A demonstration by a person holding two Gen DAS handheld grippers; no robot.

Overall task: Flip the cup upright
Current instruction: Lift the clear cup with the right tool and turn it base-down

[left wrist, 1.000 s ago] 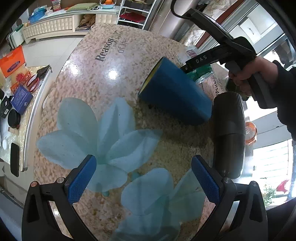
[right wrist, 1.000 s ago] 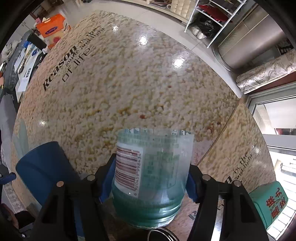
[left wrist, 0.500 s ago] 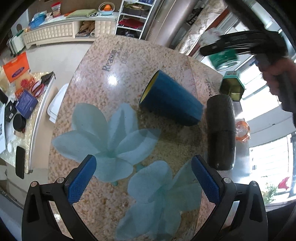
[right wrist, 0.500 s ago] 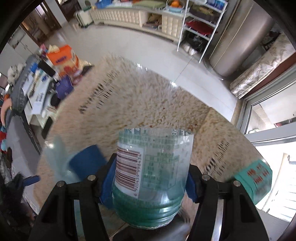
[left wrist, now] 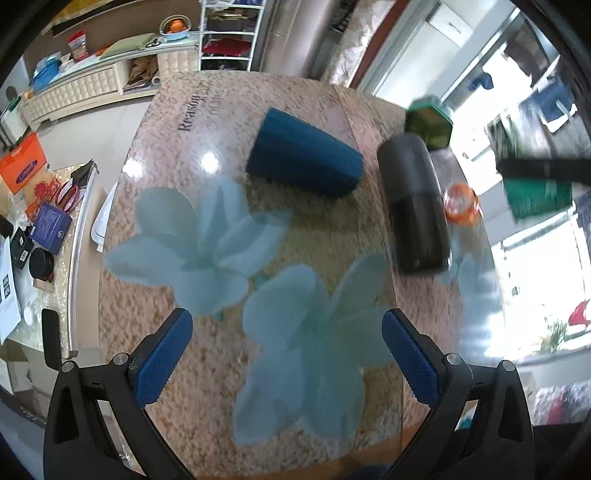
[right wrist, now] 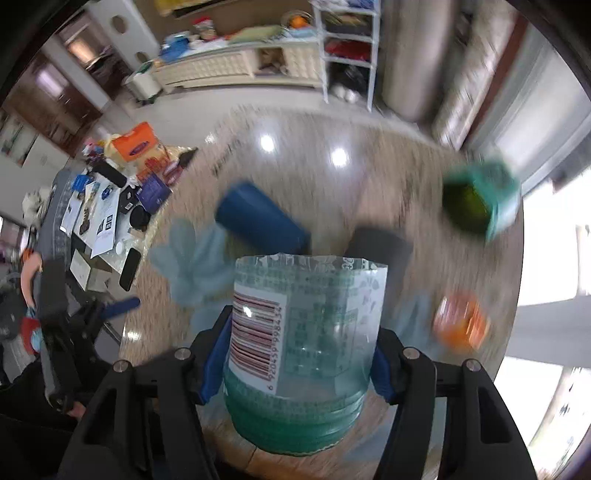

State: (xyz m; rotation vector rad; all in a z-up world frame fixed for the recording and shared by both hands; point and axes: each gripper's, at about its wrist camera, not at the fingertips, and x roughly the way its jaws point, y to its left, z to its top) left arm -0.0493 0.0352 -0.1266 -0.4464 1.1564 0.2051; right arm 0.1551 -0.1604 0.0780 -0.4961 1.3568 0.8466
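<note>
Right wrist: right hand-held gripper (right wrist: pixel 295 363) clamps barcode-labelled cup (right wrist: pixel 301 350); left hand-held gripper (left wrist: pixel 291 354) spread.

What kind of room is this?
Probably a living or dining room at home. There is a flower-print table holding a blue cup, a cream cabinet with a fruit bowl, and a shelf rack behind.

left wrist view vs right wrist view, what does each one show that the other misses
Only the left wrist view shows the open left gripper over the flower print. Only the right wrist view shows the clear green cup's barcode label, with the right gripper shut on it. Both show the blue cup lying on its side, the black cylinder, the green tin and the table.
</note>
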